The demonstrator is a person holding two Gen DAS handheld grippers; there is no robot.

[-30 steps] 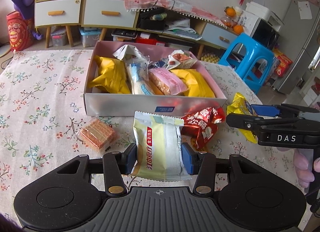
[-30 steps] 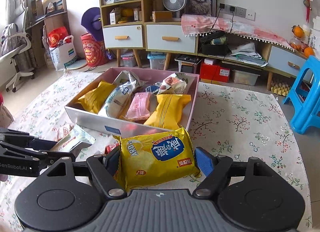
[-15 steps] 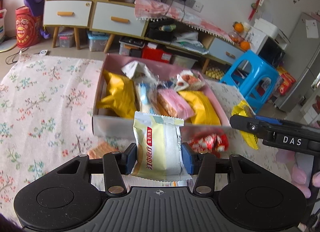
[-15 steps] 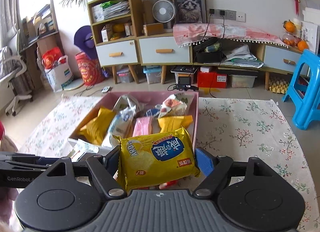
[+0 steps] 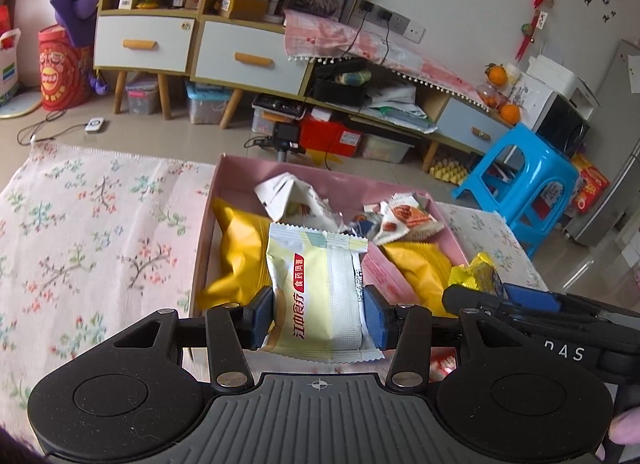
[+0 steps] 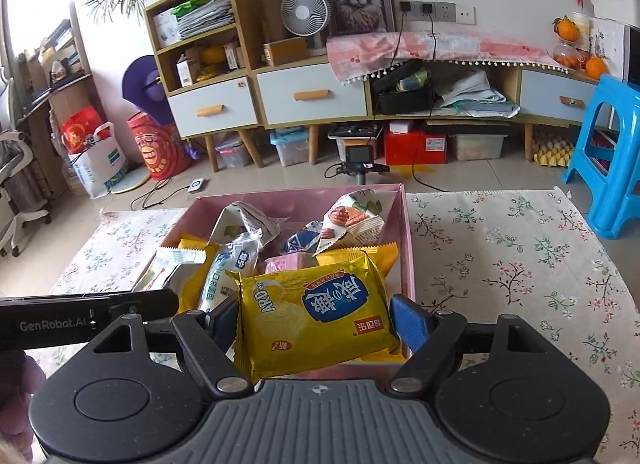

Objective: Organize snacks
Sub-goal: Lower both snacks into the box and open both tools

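Left gripper (image 5: 318, 314): tilted downward over the pink box (image 5: 208, 224); pale yellow packet (image 5: 316, 292) clamped between its blue pads, held upright above the box's near end.
Right gripper (image 6: 314, 322): tilted downward likewise; yellow biscuit packet (image 6: 316, 314) gripped by its sides over the box's near right corner.
Box: set on the floral-clothed desk (image 5: 80, 232), filled with loose snack packets.
Left view only: red wrapper (image 5: 442, 364) glimpsed under the gripper.
Right view only: a hand (image 6: 16, 396) seen behind the left gripper.
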